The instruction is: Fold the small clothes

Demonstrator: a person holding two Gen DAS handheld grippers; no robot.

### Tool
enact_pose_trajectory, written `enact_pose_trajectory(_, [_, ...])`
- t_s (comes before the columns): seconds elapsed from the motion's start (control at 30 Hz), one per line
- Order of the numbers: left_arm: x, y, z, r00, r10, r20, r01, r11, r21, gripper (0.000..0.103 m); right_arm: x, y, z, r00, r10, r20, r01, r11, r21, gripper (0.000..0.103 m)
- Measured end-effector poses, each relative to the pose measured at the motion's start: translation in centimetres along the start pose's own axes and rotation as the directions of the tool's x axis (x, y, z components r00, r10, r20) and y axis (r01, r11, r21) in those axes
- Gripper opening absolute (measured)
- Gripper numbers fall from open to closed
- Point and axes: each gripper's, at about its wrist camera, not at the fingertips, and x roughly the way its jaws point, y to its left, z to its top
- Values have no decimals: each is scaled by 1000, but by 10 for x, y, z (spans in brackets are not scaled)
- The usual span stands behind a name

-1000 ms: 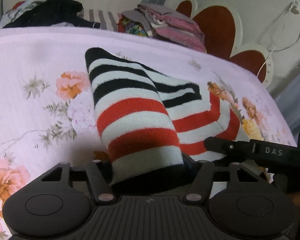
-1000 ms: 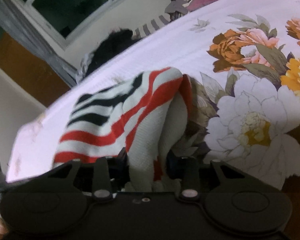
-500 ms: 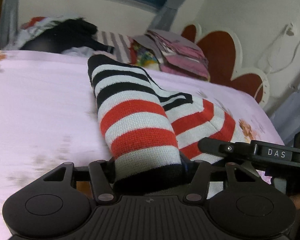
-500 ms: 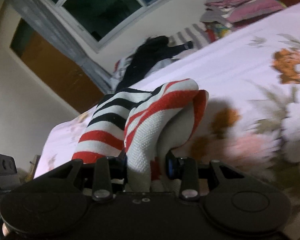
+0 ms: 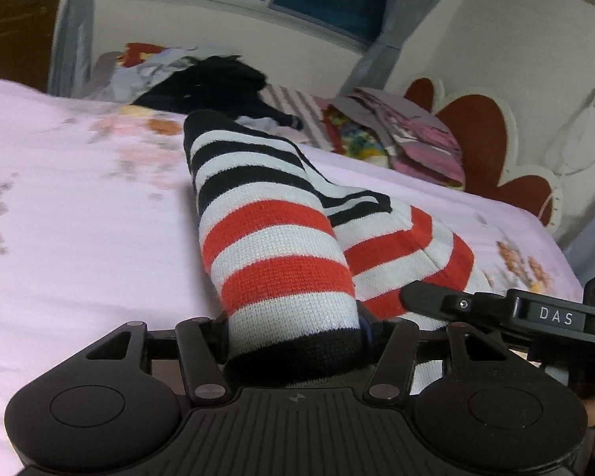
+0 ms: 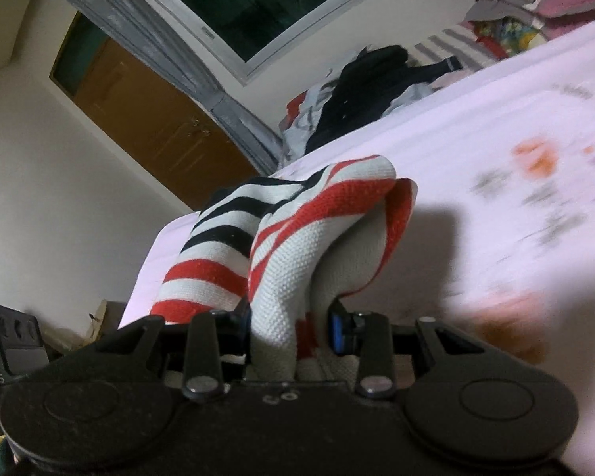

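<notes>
Pink floral bedsheet [image 5: 79,246] stretches under a knitted striped garment [image 5: 273,246] of red, white and black bands, lifted off the bed. Both the left gripper [image 5: 295,341] and right gripper [image 6: 289,323] have jaws clamped on bunched hem. Judged mid-carry; next it likely needs laying flat and smoothing before 1 fold.

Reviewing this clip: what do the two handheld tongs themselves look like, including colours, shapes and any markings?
Both are matte black plastic. The left tongs have a ribbed centre plate flanked by two round discs, with linkage arms on silver pivot pins. The right tongs share that build and show blue pads on the fingers. In the left view, their side bar carries white "DAS" lettering.
</notes>
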Motion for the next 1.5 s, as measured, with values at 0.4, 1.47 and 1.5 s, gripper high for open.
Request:
enact_pose_trajectory(0.4, [22,112,-40,999,11,-41,-14,999,-51,66,80,1,-31,996,-38,-82,42,998,44,37])
enact_pose_trajectory(1.47, [-10,89,-32,985,169,35,-168,985,-41,70,58,16,-17,976,-218,-20,218,975,-33,27])
enact_pose_trajectory(1.5, [-15,87,-35,985,167,33,-166,985,-38,70,51,19,-19,978,-207,-23,207,978,-31,27])
